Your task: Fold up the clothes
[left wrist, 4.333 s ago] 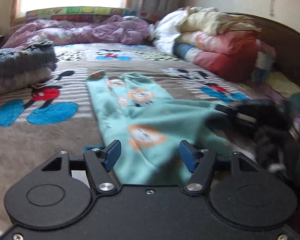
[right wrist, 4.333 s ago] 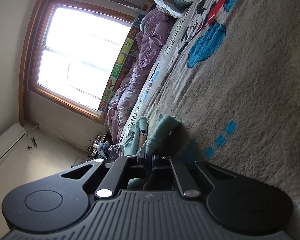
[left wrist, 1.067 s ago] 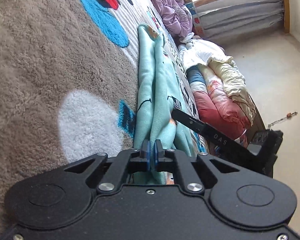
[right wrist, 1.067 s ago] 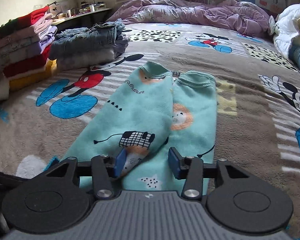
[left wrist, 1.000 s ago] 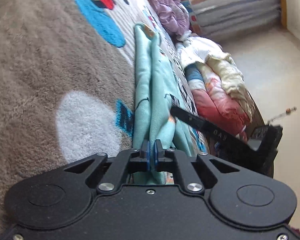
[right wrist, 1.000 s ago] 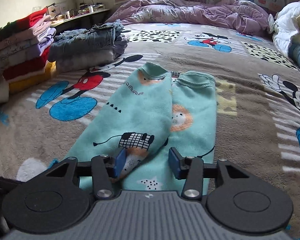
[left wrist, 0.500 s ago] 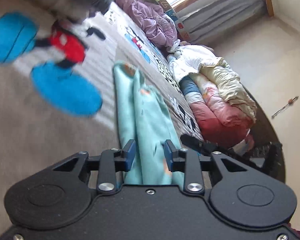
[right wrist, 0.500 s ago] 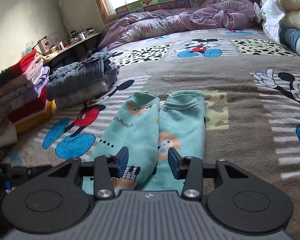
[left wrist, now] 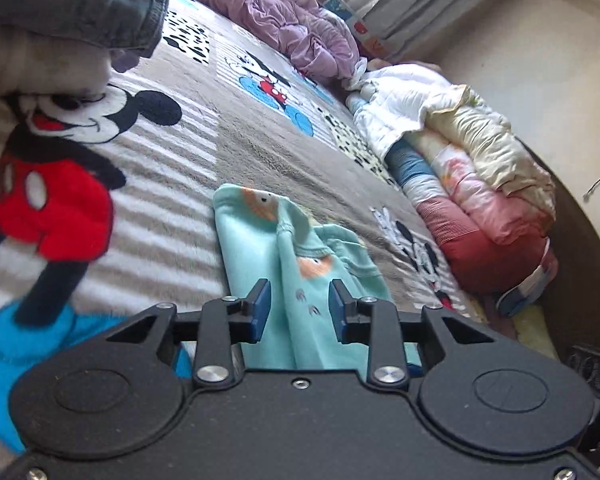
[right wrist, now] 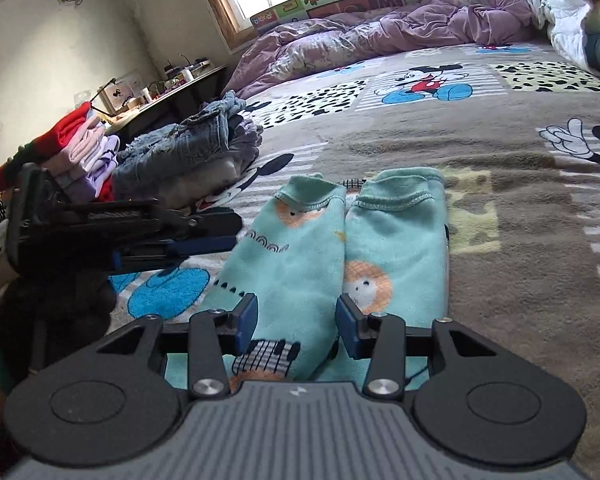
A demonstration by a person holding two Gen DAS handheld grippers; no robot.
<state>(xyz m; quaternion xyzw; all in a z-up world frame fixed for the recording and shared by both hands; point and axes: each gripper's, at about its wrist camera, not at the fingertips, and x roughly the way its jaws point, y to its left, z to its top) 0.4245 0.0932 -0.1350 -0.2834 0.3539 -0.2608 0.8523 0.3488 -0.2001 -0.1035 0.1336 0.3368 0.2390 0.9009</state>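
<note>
Bed (right wrist: 520, 168) with a cartoon-mouse blanket carries teal printed trousers (right wrist: 332, 248), both legs lying flat side by side near a stack of folded jeans (right wrist: 188, 148). Right gripper (right wrist: 297, 328) and left gripper (left wrist: 299, 311) hover above the trousers, jaws parted, holding nothing.

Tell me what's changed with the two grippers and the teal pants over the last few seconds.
The left gripper let go: it was shut on the teal pants a second ago, now open and pulled up above them. The right gripper released earlier and also drew back. The pants stay flat on the blanket, legs side by side.
</note>
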